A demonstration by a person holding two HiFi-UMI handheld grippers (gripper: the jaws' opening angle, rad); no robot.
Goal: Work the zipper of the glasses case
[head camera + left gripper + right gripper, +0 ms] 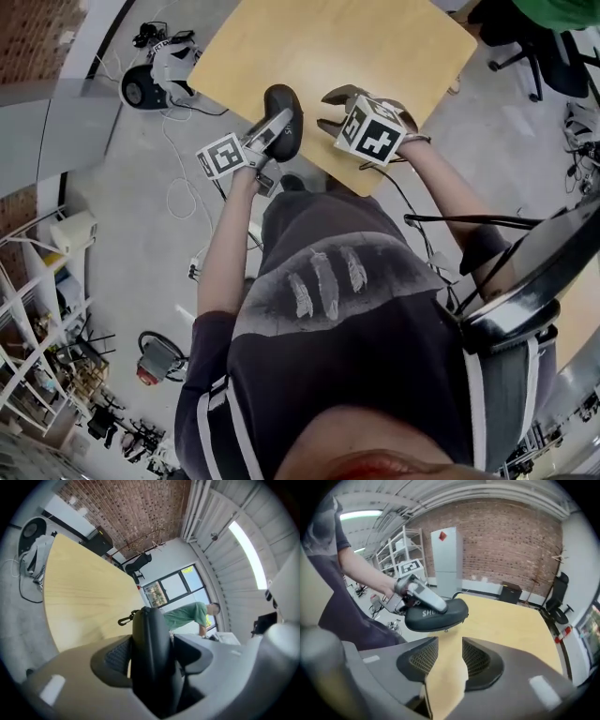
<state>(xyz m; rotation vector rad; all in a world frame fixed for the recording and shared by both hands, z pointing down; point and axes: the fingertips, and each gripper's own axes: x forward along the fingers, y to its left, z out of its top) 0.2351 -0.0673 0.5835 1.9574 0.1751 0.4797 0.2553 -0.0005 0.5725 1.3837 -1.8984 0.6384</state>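
Person's dark shirt [328, 309] fills the near view. Beyond it, the left gripper [274, 129] clamps the glasses case [286, 108] aloft over the table's [328, 47] near edge, likely steadying it so the right gripper [328, 110], just right, jaws wide and empty, can reach the zipper.

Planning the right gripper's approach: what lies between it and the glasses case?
Nothing: the right gripper view shows open air from the right gripper to the glasses case, table behind.

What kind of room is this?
Probably a lab or workshop, not a home: it has a bare brick wall, open metal shelves, an office chair and a big wooden table.
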